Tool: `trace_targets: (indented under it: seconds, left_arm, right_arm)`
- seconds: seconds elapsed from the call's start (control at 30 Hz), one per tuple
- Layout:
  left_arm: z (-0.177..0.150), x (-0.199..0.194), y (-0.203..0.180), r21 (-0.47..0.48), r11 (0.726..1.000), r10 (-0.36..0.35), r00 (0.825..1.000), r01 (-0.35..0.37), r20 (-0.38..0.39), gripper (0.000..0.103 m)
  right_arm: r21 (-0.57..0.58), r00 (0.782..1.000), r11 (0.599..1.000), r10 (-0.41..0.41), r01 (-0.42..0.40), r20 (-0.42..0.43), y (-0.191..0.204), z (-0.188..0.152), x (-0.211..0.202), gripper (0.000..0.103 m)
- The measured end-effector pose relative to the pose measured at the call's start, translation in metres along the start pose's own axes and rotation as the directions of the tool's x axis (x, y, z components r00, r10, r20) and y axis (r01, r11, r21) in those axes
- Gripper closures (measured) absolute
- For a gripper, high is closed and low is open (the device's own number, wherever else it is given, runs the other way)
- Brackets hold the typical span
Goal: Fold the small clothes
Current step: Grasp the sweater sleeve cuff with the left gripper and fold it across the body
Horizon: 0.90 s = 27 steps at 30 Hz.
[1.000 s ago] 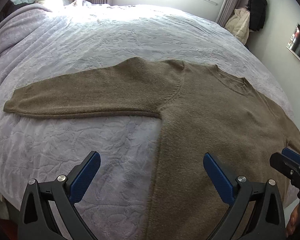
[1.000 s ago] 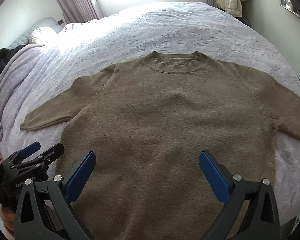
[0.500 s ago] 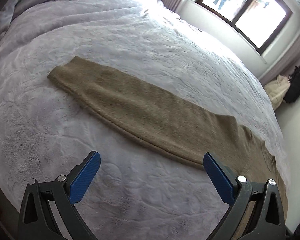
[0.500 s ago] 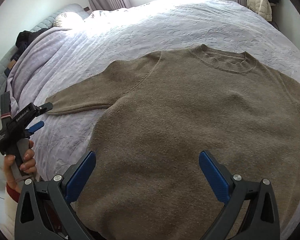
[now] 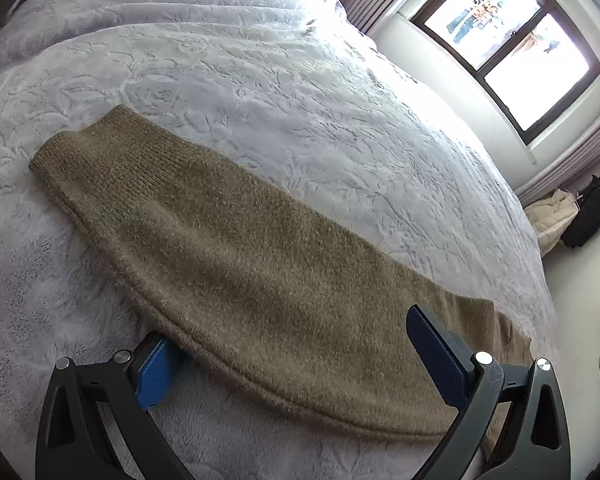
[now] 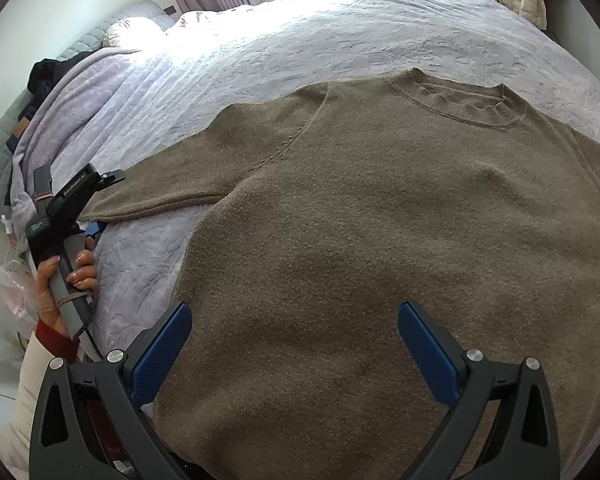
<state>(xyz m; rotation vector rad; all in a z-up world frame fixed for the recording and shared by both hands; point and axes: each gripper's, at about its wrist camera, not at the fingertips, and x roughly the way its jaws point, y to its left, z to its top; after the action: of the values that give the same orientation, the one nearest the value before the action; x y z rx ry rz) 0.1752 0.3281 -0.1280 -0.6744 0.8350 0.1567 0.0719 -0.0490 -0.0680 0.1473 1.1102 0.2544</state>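
Spreading wide, our left gripper [image 5: 296, 354] straddles the lower edge of the sleeve [image 5: 236, 248] of the olive-brown knitted sweater [image 6: 372, 232], which lies flat on the pale lilac embossed bedspread [image 5: 340, 92]. Our right gripper [image 6: 296, 344] hovers gaping over the sweater's body, holding nothing.

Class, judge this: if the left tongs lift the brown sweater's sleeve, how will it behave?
The sleeve is soft knit, so it will likely droop. The fuzzy bedspread may drag it. The left tongs straddle its edge, open.
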Motion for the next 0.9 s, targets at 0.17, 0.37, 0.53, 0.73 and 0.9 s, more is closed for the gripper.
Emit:
trace_targets:
  seconds: [0.17,0.37,0.53,0.73,0.9]
  left_arm:
    - [0.004,0.001,0.001,0.029,0.995,0.092,0.996,-0.092,0.001,0.094]
    - [0.01,-0.029,-0.033,0.088,0.995,0.042,0.998,-0.047,0.057,0.094]
    - [0.005,-0.064,-0.118,0.241,0.969,-0.071,0.994,0.047,0.089,0.094]
    - [-0.048,-0.078,-0.254,0.461,0.87,-0.209,0.978,0.174,0.025,0.094]
    - [-0.132,-0.049,-0.349,0.602,0.763,-0.213,0.971,0.237,-0.111,0.094]
  right_arm:
    - [0.007,1.0,0.999,0.031,-0.031,0.001,-0.007,-0.001,-0.002,0.002]
    - [0.024,0.996,0.996,0.087,-0.088,0.03,-0.021,-0.005,-0.01,0.013]
    - [0.057,0.988,0.991,0.12,-0.125,0.093,-0.044,-0.012,-0.031,0.013]
    - [0.13,0.979,0.982,0.111,-0.134,0.169,-0.093,-0.024,-0.06,0.013]
    - [0.227,0.974,0.966,0.075,-0.124,0.214,-0.144,-0.04,-0.079,0.013]
